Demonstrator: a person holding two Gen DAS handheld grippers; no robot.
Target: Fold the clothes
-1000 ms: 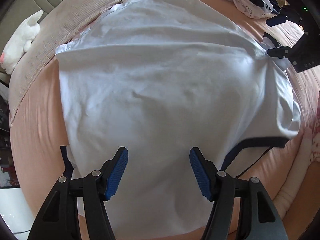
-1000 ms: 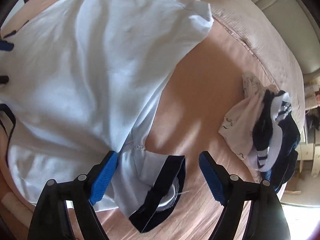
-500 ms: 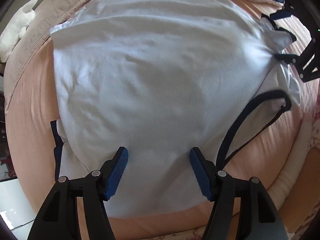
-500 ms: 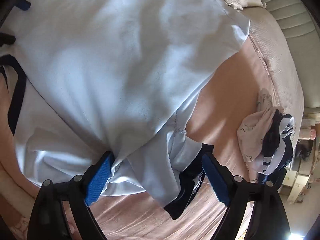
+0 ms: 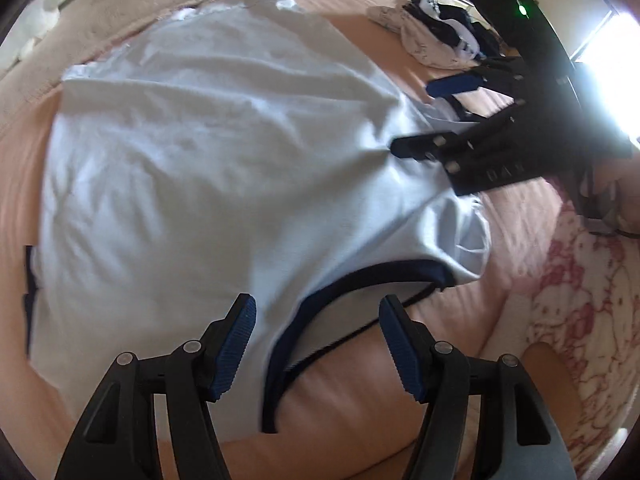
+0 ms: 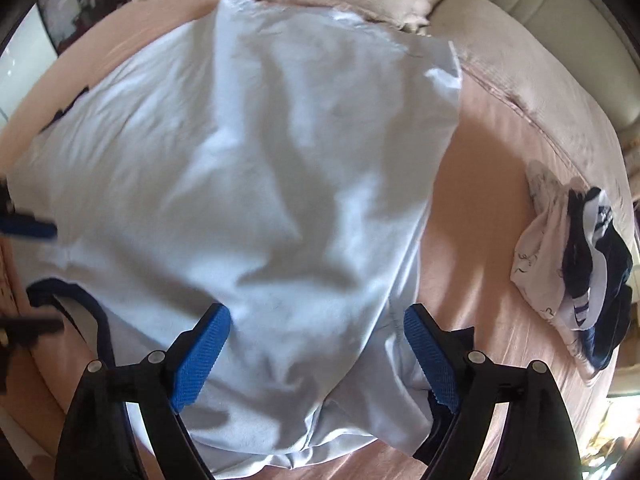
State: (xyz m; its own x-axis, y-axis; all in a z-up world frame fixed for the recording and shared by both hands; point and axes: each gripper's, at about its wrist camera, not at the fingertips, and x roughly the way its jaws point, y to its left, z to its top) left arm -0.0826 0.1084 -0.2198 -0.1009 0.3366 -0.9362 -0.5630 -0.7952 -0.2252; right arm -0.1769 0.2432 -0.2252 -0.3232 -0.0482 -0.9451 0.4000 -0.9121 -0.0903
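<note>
The left tongs (image 5: 318,344) have two black plastic arms with angular, hollowed shapes, and each arm carries round silver screws near its joints. The fingertips (image 5: 236,346) are covered with blue ribbed pads. The right tongs (image 6: 316,354) are built the same way, black with silver screws and blue ribbed pads. From the left wrist view the right tongs (image 5: 440,116) show a black body with faint pale letters on one side and a small green light on top.
</note>
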